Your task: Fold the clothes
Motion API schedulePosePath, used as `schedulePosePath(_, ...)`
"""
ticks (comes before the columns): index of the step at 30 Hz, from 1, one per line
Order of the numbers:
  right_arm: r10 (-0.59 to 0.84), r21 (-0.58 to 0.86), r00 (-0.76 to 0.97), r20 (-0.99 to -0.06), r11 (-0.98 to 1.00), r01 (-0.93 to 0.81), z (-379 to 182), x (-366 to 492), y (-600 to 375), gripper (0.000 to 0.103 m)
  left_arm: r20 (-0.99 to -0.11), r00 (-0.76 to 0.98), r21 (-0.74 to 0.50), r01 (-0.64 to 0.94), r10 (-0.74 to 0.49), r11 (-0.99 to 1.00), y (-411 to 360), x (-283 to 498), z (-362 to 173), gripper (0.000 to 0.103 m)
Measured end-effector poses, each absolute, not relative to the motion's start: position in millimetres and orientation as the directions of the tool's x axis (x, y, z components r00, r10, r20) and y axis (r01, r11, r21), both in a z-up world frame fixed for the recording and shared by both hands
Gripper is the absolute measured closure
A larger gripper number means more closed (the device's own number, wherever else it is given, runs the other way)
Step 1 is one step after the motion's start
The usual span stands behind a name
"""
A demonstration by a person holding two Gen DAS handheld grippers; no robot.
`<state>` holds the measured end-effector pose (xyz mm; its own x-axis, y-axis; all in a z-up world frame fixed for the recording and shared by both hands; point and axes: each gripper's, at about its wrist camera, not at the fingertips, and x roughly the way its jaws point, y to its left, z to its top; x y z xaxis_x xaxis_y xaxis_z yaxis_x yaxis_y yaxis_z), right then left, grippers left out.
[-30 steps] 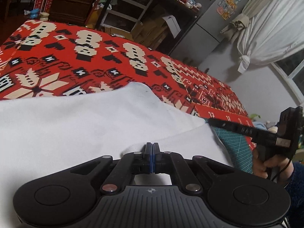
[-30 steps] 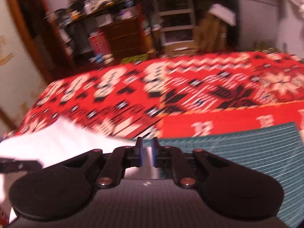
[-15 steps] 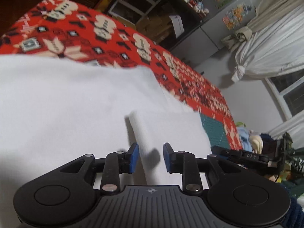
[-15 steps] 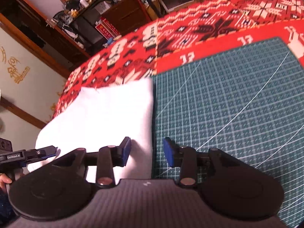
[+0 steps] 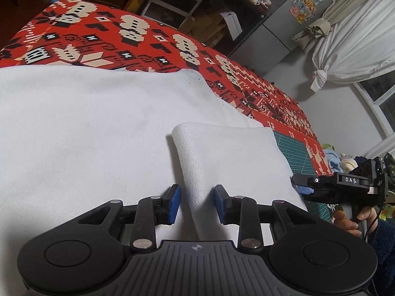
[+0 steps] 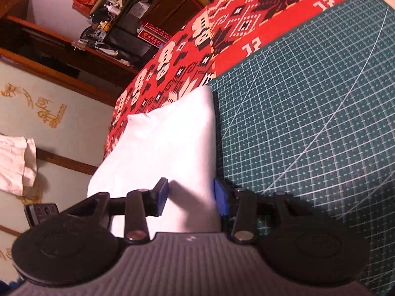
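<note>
Both grippers now stand with jaws apart; a second ago the left gripper was pinched shut on white cloth, and half a second ago it had already let go. The right gripper likewise opened over that span. Reading: the fold stroke is finished and the flap has been dropped onto the garment, so one fold looks done and the hands are free for the next. The garment lies flat on the red patterned cover, its right edge reaching the green mat. In the left view the flap's folded edge runs straight away from the camera, between the left gripper's blue pads; its long axis follows that line. In the right view the garment's edge runs along the mat's border, and the right gripper straddles that edge without touching visibly.
</note>
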<state>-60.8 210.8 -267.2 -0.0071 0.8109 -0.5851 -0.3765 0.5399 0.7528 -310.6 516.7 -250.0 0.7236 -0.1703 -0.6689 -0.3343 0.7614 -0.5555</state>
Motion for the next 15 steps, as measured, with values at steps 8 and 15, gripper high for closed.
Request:
schedulePosePath(8,0.788,0.694,0.043,-0.614,0.565,-0.446,-257.1,-65.4,229.5,0.081,-0.655,0.733,-0.584,-0.336,-0.184,0.739,519.9,-313.1,-252.2,0.071)
schedulePosePath(15,0.788,0.675,0.145,-0.599,0.594,-0.438,-218.1,-75.4,197.3,0.091,-0.668,0.713,-0.558,-0.294,-0.211,0.776,489.9,-299.8,-230.9,0.078)
